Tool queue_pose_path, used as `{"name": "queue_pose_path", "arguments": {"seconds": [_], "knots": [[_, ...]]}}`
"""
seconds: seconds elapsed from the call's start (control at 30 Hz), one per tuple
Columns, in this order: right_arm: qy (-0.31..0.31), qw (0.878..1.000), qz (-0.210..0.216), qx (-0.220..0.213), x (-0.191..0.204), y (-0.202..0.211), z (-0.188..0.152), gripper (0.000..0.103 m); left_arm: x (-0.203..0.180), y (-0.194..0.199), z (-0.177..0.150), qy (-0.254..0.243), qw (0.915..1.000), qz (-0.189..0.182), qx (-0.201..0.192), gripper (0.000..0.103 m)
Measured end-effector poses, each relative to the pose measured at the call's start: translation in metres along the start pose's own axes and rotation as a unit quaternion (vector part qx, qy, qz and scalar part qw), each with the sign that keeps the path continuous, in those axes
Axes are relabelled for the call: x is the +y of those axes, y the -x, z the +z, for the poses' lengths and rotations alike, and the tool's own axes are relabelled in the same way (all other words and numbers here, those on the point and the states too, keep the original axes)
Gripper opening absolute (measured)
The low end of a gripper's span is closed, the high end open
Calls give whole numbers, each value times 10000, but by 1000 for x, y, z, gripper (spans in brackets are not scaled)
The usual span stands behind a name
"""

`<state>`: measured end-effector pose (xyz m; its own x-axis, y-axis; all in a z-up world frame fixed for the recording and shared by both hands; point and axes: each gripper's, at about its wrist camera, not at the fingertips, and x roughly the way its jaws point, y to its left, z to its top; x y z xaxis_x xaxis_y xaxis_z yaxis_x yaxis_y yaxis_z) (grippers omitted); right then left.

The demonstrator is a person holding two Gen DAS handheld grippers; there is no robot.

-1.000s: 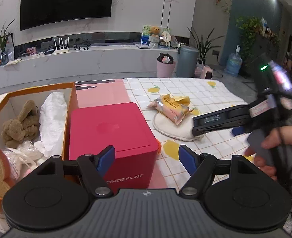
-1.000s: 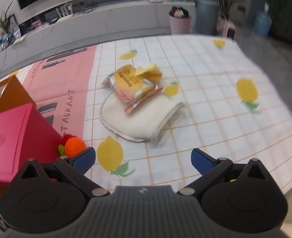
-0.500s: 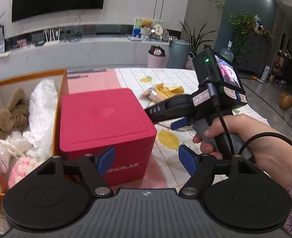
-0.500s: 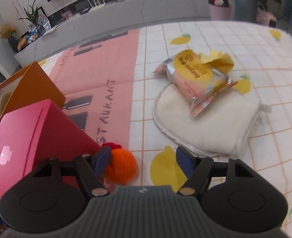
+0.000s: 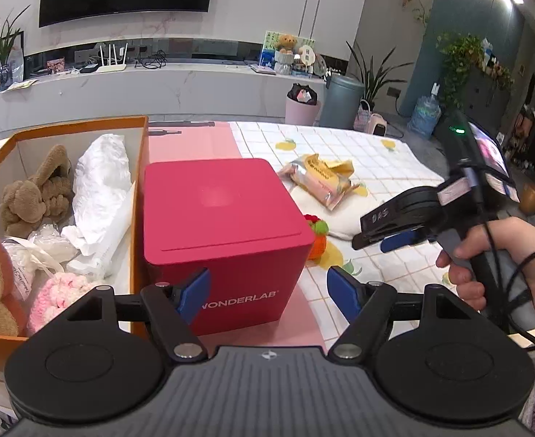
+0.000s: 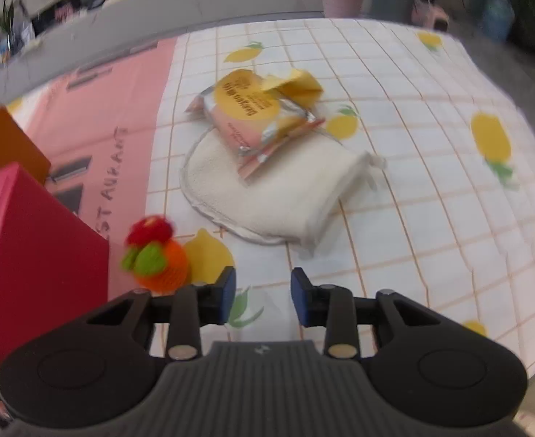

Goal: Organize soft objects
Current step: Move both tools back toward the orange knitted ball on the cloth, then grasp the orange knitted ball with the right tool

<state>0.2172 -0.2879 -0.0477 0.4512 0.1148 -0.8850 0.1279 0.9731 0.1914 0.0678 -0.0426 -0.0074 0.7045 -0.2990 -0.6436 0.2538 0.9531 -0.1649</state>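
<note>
An orange knitted toy (image 6: 158, 258) with a red and green top lies on the cloth beside the pink box (image 6: 31, 255). My right gripper (image 6: 262, 293) hovers just right of it, jaws closing with only tablecloth between them; the toy sits outside the left finger. The picture is blurred. A white cloth pad (image 6: 267, 189) lies further off with a snack packet (image 6: 256, 109) on it. In the left wrist view my left gripper (image 5: 269, 291) stands open over the pink box (image 5: 224, 225). The orange box (image 5: 142, 196) at left holds a brown plush (image 5: 34, 196), white wrappings and a pink knit.
The lemon-print tablecloth (image 6: 431, 182) covers the table, and its right edge drops off close by. A person's hand (image 5: 486, 255) holds the right gripper (image 5: 395, 229) to the right of the pink box. A pink mat (image 6: 114, 109) lies behind the box.
The right gripper's jaws have narrowed a lot. The orange toy, earlier by the left pad, now sits outside the left finger. In the left view the right hand has shifted to the right.
</note>
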Motion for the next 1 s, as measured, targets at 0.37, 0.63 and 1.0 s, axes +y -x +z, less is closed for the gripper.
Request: {"name": "queue_pose_path", "arguments": {"seconds": [0.37, 0.63, 1.0], "knots": [[1169, 9916, 195, -512, 59, -24, 12, 62, 18, 23, 40, 46, 9999, 113, -3, 85], [1193, 9926, -67, -212, 50, -35, 8, 41, 6, 8, 104, -578, 9979, 86, 295, 85], [718, 9937, 44, -864, -6, 19, 41, 41, -52, -111, 158, -145, 9930, -195, 1155, 85]]}}
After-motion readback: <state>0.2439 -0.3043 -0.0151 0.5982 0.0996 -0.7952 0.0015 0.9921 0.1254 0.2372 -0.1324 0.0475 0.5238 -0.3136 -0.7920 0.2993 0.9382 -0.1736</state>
